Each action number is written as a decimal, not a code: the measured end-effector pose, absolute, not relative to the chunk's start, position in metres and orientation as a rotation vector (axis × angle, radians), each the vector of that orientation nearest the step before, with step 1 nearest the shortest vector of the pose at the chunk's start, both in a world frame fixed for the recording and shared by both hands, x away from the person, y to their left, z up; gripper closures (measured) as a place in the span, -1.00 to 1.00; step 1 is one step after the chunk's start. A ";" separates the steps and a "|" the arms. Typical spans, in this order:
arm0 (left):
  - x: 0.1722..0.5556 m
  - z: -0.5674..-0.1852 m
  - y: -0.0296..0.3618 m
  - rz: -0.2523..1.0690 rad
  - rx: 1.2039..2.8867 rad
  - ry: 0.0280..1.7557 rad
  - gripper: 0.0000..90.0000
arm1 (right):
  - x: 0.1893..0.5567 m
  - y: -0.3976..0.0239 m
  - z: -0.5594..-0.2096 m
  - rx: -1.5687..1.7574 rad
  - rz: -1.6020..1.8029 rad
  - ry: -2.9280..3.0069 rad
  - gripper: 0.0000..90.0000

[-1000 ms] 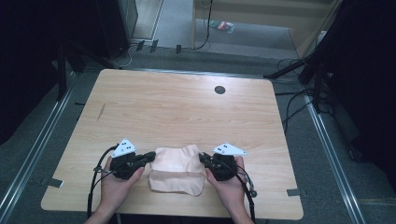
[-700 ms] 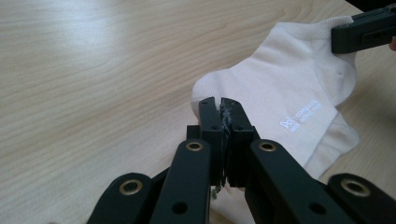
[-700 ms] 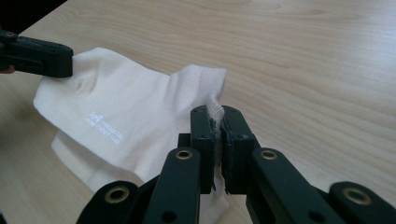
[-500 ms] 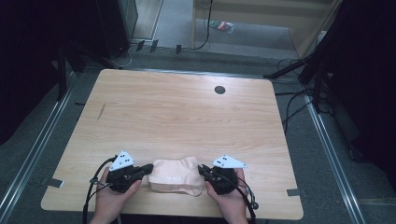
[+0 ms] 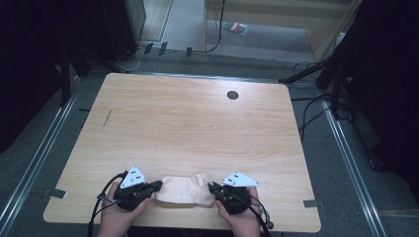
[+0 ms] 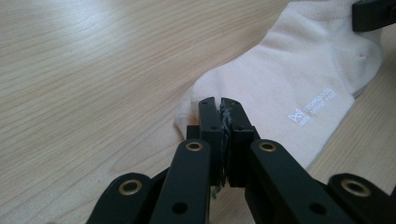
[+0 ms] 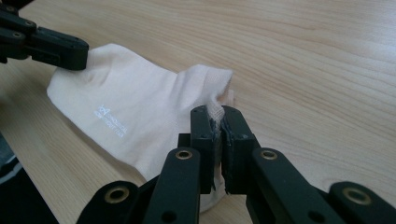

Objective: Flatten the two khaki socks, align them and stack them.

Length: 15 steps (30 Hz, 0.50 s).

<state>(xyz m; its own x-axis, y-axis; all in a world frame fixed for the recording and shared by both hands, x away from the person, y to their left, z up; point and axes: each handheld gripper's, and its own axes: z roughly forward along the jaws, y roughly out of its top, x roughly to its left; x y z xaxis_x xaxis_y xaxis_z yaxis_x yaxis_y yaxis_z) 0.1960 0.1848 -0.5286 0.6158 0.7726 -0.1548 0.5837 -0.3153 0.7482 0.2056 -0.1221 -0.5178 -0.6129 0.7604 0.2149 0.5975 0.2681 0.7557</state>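
Our left gripper [image 5: 157,186] has its jaws pinched tight on the left edge of a cream sock [image 5: 182,190], and our right gripper [image 5: 212,187] is clamped the same way on its right edge. The sock lies flat between them at the near edge of the wooden table [image 5: 188,123], small white lettering [image 6: 312,106] showing on its fabric. Farther off we see a dark round grommet [image 5: 232,95] near the table's far edge. Beyond lies grey carpet with cables [image 5: 311,103].
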 end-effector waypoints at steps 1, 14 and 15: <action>0.196 -0.529 0.185 0.291 2.031 1.065 0.99 | 0.205 -0.121 -0.519 1.260 1.248 2.347 0.90; 0.199 -0.536 0.184 0.282 2.043 1.077 0.99 | 0.209 -0.120 -0.530 1.267 1.209 2.372 0.89; 0.199 -0.536 0.184 0.284 2.047 1.077 0.99 | 0.209 -0.120 -0.531 1.268 1.204 2.375 0.89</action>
<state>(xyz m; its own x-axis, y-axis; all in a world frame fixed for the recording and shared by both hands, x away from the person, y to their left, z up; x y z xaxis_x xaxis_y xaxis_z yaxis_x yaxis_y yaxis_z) 0.1994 0.1836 -0.5358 0.6144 0.7738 -0.1541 0.5968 -0.3280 0.7323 0.2088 -0.1199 -0.5307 -0.6152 0.7640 0.1944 0.6083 0.3033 0.7335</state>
